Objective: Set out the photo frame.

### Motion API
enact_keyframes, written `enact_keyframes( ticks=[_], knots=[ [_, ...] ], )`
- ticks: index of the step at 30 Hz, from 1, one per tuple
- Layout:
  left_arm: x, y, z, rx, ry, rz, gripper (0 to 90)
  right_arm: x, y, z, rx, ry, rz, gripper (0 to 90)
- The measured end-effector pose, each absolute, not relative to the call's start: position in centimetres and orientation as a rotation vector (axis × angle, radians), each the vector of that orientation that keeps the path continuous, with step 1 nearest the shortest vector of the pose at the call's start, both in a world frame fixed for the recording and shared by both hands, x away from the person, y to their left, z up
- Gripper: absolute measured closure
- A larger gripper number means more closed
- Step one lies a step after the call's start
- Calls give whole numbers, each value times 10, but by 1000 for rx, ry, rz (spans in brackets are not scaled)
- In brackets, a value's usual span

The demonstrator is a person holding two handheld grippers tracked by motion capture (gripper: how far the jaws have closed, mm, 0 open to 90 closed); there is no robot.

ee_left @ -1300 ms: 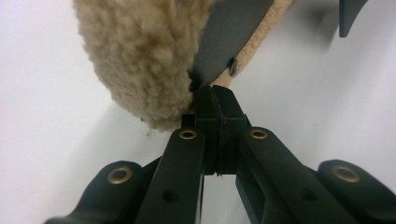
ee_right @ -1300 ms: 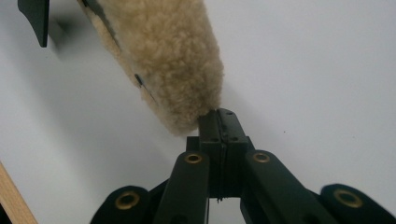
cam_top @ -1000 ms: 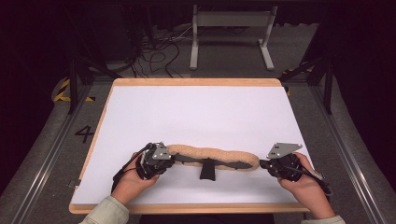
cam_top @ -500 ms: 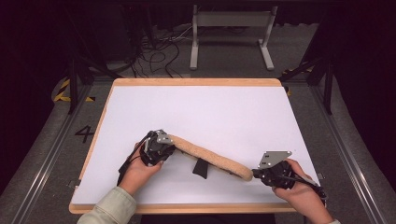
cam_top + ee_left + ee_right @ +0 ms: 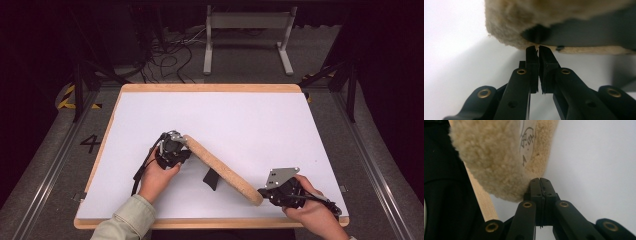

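Long tan fleece-covered pad [image 5: 222, 168] with black strap, level between my claws before, now swung diagonal on white desk [image 5: 260, 125]. Right claw [image 5: 540, 180] clamped on near end. Left claw [image 5: 538, 47] at far end, jaws just easing apart, release likely starting.

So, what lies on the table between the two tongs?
In the high view, a long fleece pad spans between left tongs and right tongs.
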State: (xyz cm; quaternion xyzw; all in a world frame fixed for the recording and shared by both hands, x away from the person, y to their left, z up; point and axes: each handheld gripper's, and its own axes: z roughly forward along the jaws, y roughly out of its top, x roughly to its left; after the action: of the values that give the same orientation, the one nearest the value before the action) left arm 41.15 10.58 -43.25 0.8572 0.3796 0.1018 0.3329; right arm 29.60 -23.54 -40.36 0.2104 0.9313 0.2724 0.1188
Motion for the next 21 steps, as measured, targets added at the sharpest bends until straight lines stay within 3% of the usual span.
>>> enact_keyframes(
  ticks=[7,21],
  knots=[
    [377,111,-423,2281,869,252,863,294,-253,-394,643,2727,789,900],
    [371,110,-423,2283,838,218,858,274,-248,-392,462,2862,820,900]
  ],
)
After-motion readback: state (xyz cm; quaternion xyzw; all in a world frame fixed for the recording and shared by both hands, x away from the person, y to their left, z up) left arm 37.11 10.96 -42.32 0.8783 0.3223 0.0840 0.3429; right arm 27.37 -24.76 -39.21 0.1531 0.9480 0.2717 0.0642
